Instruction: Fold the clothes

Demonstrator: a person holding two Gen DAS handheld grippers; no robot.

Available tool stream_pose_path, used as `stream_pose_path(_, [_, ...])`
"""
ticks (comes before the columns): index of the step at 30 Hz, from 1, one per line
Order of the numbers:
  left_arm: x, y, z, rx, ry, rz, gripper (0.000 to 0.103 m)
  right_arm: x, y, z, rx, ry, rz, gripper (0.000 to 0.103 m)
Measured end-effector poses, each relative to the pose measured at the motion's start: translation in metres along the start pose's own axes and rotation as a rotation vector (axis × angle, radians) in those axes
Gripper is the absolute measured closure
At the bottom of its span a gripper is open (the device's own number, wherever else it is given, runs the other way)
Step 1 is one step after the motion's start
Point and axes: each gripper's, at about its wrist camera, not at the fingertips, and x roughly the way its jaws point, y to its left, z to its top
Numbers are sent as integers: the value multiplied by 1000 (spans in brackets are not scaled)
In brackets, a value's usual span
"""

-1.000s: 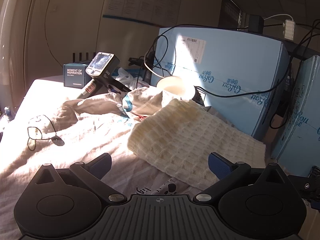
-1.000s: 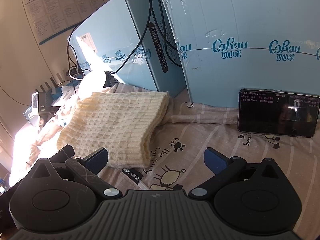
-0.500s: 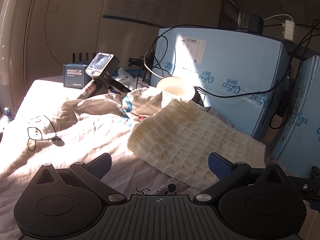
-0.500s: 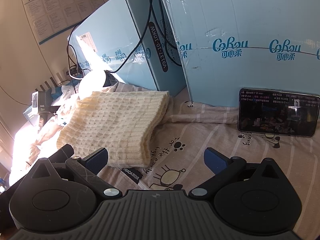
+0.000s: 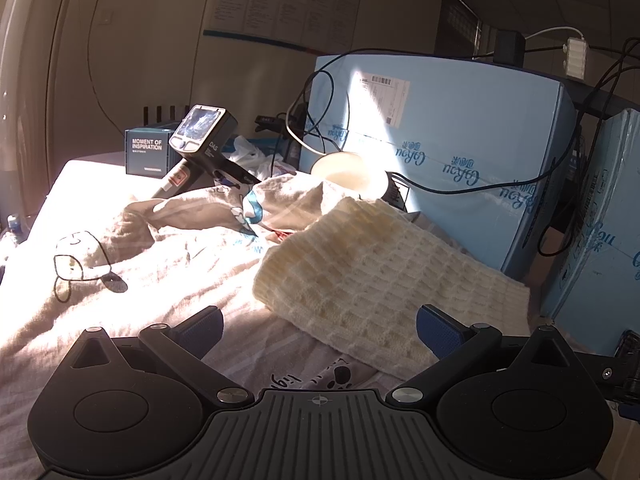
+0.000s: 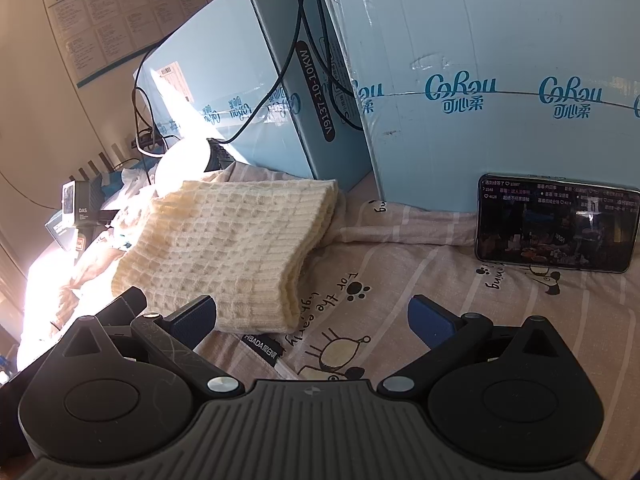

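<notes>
A cream waffle-knit garment [image 5: 384, 276] [image 6: 236, 248] lies folded into a thick rectangle on the printed bedsheet [image 5: 132, 304] [image 6: 400, 304]. Behind it a crumpled beige cloth [image 5: 224, 208] with a blue print lies bunched up. My left gripper [image 5: 318, 326] is open, its blue pads wide apart just in front of the garment's near edge, holding nothing. My right gripper [image 6: 310, 314] is open too; its left pad sits next to the garment's near corner, its right pad over bare sheet.
Large light-blue cardboard boxes [image 5: 452, 152] [image 6: 480, 72] with cables wall off the far side. A phone [image 6: 556, 226] leans on one box. A handheld device [image 5: 200, 140], a small dark box [image 5: 148, 152] and a white round lamp [image 5: 348, 172] stand behind the clothes.
</notes>
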Motion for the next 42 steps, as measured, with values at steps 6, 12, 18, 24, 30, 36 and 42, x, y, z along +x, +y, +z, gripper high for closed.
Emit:
stream_pose_path(6, [0,0,0,2,0,-3,0,0,0,0,0,2,0,0])
stream_pose_path(12, [-1,-1,0,6,0,-5,0,1,0,-1,-1,4,-1,0])
stream_pose_path(18, [0,-1,0,8,2,-6,0,1,0,-1,-1,7,-2,0])
stream_pose_path(24, [0,-2,-1,13,3,-8,0,1,0,-1,-1,8,-2,0])
stream_pose_path(30, [1,-2,-1,16,5,-10,0,1,0,-1,-2,10,-3,0])
stream_pose_path(36, [0,-2,-1,15,4,-9,0,2,0,-1,-2,12,-4,0])
stream_pose_path(42, [0,-2,-1,15,4,-10,0,2,1,-1,-2,12,-5,0])
